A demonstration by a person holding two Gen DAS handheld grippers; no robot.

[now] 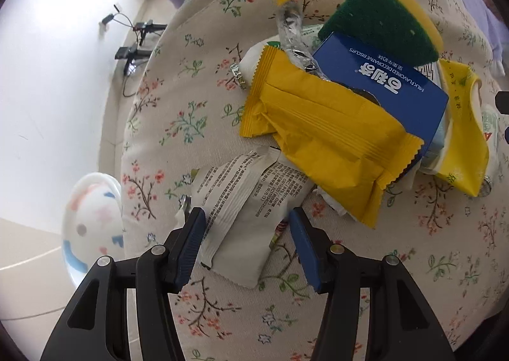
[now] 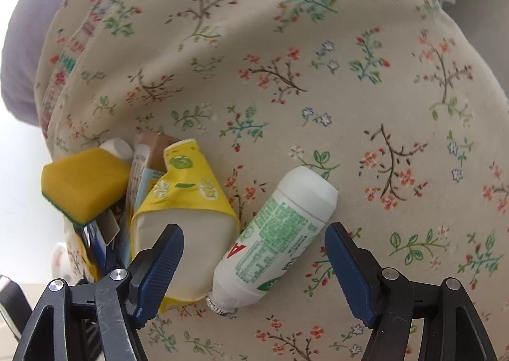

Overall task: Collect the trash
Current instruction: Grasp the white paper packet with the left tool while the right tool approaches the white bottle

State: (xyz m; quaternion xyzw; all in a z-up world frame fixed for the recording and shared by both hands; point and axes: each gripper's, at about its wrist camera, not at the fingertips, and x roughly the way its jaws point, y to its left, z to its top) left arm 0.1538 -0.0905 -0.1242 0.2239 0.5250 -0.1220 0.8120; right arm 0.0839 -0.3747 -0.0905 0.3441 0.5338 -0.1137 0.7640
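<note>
A trash pile lies on a floral tablecloth. In the left wrist view my left gripper is open, its jaws on either side of a white printed wrapper. Beyond lie a yellow snack wrapper, a blue biscuit box, a green-and-yellow sponge and crumpled foil. In the right wrist view my right gripper is open around a small white bottle with green print, lying on its side. A yellow-and-white cup lies just left of it.
A white bin with pastel marks stands on the floor left of the table. Black stands and cables sit on the floor further back. The sponge and box also show at the left of the right wrist view. Bare cloth stretches beyond the bottle.
</note>
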